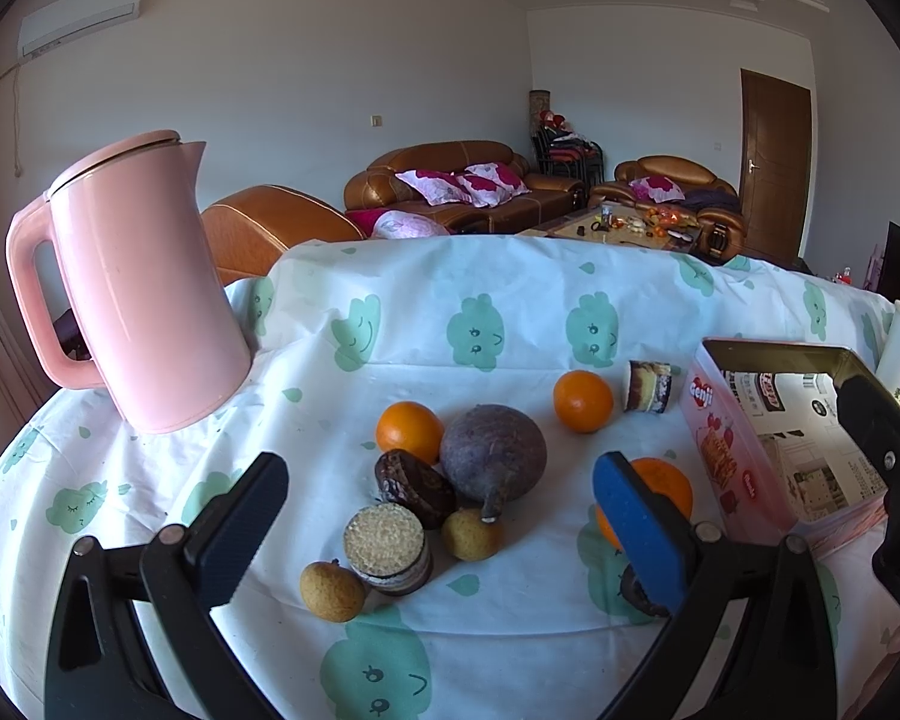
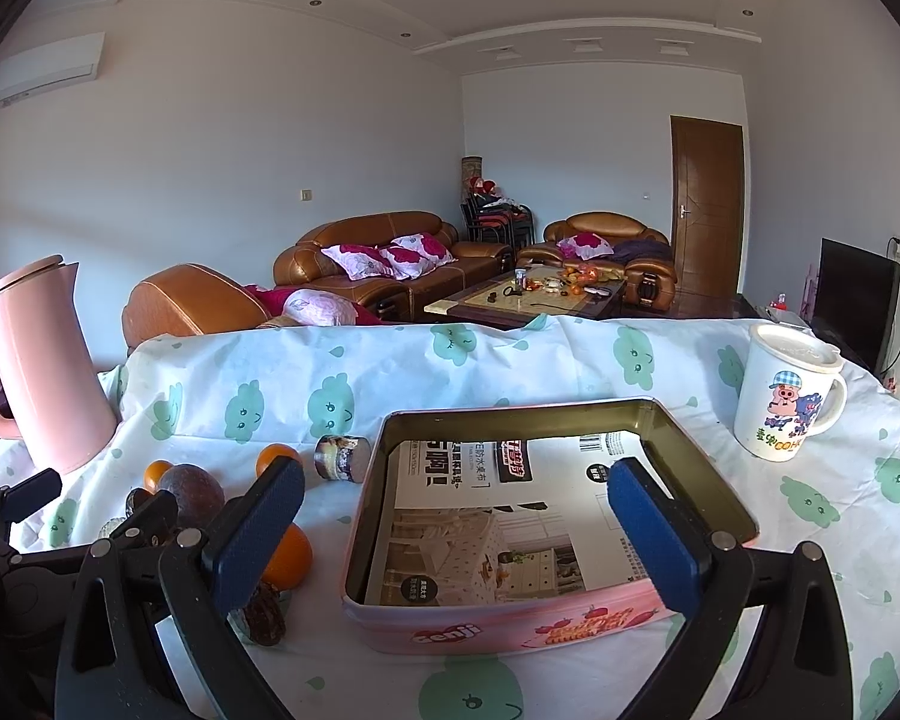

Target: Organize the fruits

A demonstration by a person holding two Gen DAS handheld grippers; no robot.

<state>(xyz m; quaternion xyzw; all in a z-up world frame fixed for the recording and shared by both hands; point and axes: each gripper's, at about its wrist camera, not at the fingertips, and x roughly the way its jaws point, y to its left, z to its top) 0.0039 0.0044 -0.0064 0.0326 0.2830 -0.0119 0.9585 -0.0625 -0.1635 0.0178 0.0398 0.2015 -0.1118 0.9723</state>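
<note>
Three oranges lie on the cloud-print tablecloth [image 1: 510,276]: one orange [image 1: 409,431] on the left touching a large purple-brown fruit [image 1: 492,450], a second orange [image 1: 582,400] farther back and to the right, and a third orange [image 1: 666,483] nearest the tin, partly hidden behind the left gripper's right finger pad [image 1: 639,531]. Two small tan round fruits sit close to the camera, one [image 1: 471,533] just beside the purple fruit's stem and the other [image 1: 332,591] at the near left. Among them are snacks: a dark chocolate-coated cake [image 1: 414,487] leaning against the purple fruit, a round layered cake [image 1: 387,547] in front of it, and a wrapped roll [image 1: 648,386] lying on its side at the far right of the group. Another dark piece shows low behind the pad, too hidden to identify.

To the right stands the pink rectangular tin [image 2: 510,624], open on top, with only a printed paper sheet [image 2: 498,516] on its floor.

The left gripper [image 1: 438,531] hangs over the fruit cluster with its fingers spread wide and nothing between them. The right gripper [image 2: 456,531] hovers at the near edge of the tin, fingers likewise wide apart and holding nothing.

A pink kettle [image 1: 138,294] stands at the far left of the table, and a white cartoon mug [image 2: 789,393] with a lid stands at the far right. Beyond the table are brown leather sofas [image 2: 384,252] and a cluttered coffee table [image 2: 528,297].
</note>
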